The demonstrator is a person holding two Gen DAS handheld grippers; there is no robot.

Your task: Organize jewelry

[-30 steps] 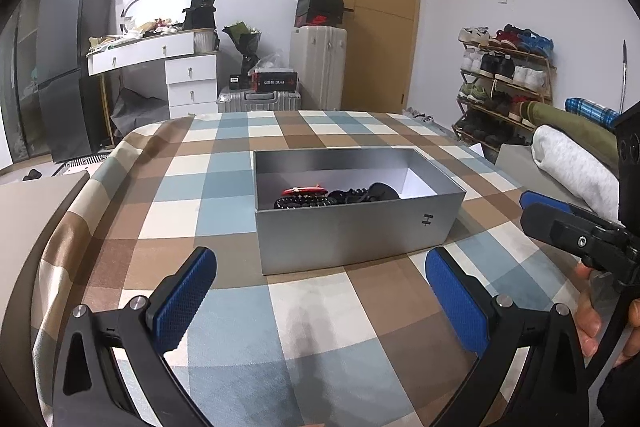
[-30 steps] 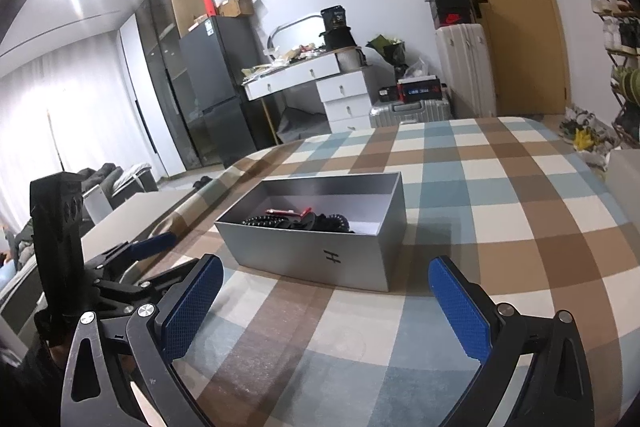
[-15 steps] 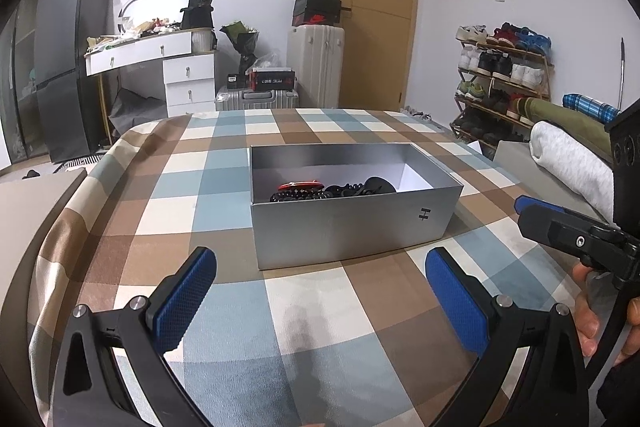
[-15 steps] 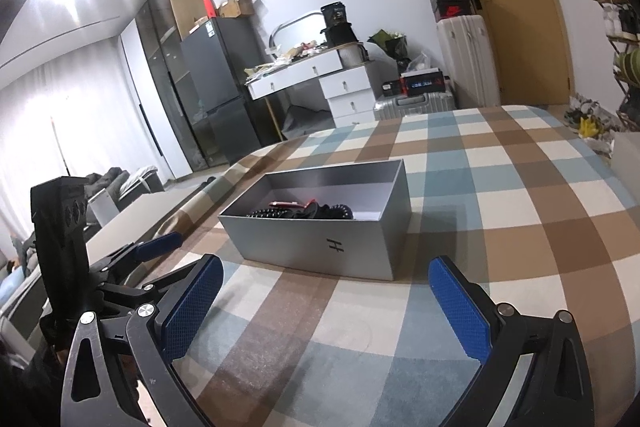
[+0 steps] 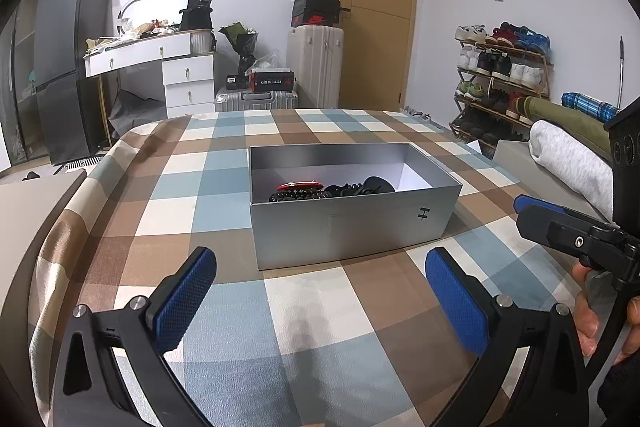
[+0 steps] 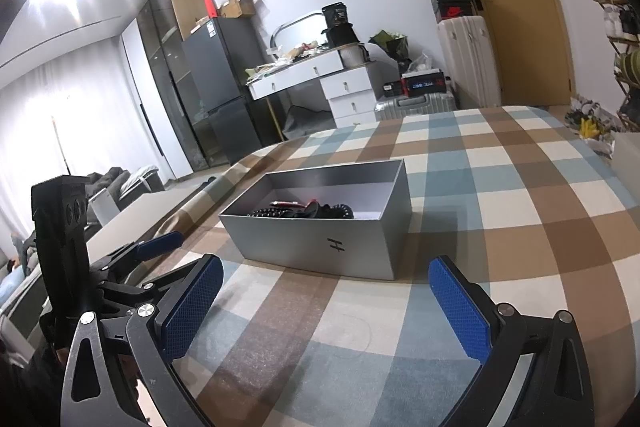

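An open grey box point(image 5: 352, 227) sits on the checked tablecloth; it also shows in the right wrist view point(image 6: 324, 239). Inside lie dark beaded jewelry pieces point(image 5: 304, 194) and a red one point(image 5: 300, 185), seen from the right too point(image 6: 304, 211). My left gripper point(image 5: 320, 295) is open and empty, held back from the box's near wall. My right gripper point(image 6: 326, 303) is open and empty, off the box's right corner. Each gripper shows in the other's view: the right one point(image 5: 552, 223), the left one point(image 6: 148, 251).
The checked cloth point(image 5: 180, 195) covers a table that drops off at left and right. A grey surface point(image 5: 24, 211) lies at the left edge. A white dresser point(image 5: 160, 67), suitcases point(image 5: 316, 67) and a shoe rack point(image 5: 500, 79) stand behind.
Both grippers have drawn back and risen a little from the box, which looks slightly smaller and farther. The jaws stay open. The box and jewelry have not moved.
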